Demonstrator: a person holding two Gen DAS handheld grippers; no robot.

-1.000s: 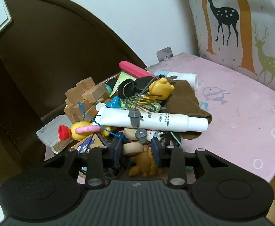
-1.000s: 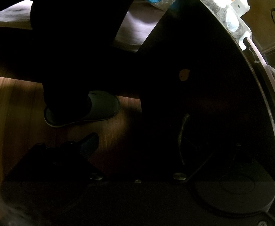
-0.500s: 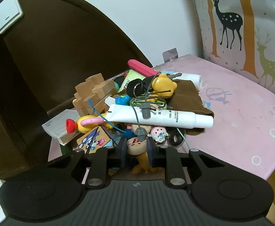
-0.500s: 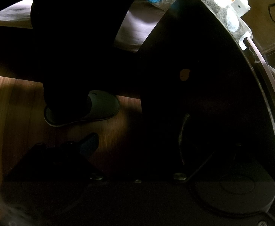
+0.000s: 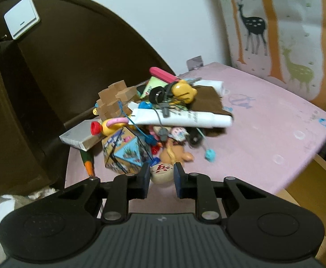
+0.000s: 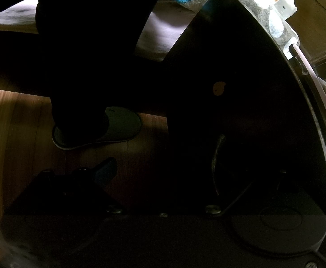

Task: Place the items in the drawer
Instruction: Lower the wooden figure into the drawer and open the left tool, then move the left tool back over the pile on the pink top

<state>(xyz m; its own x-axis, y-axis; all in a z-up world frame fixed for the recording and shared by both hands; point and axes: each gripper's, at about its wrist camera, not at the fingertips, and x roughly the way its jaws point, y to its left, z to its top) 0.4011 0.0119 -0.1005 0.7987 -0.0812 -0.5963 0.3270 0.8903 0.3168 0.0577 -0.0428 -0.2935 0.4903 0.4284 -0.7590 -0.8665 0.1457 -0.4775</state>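
Note:
My left gripper (image 5: pixel 161 175) is shut on a small round wooden disc (image 5: pixel 162 172) with a red mark on its face, held just above the pink table cover (image 5: pixel 263 120). Behind it lies the pile: a white tube (image 5: pixel 185 118), a patterned cube (image 5: pixel 125 154), a wooden block puzzle (image 5: pixel 113 99), a yellow bear toy (image 5: pixel 183 89) and a brown cloth (image 5: pixel 210 101). The right wrist view is very dark. My right gripper (image 6: pixel 169 172) hangs beside a dark cabinet front (image 6: pixel 241 67) with a curved metal handle (image 6: pixel 216 160). Only its left finger (image 6: pixel 106 169) shows.
A grey box (image 5: pixel 80 136) and an orange-green pencil (image 5: pixel 88 163) lie at the pile's left, and a blue bead on a string (image 5: pixel 210 155) at its front. A dark curved headboard (image 5: pixel 73 71) stands behind. A person's slippered foot (image 6: pixel 116 127) rests on the wooden floor (image 6: pixel 11 134).
The left jaws narrowed onto the wooden disc, then the gripper drew back from the pile with it, slightly higher. The right wrist view is unchanged.

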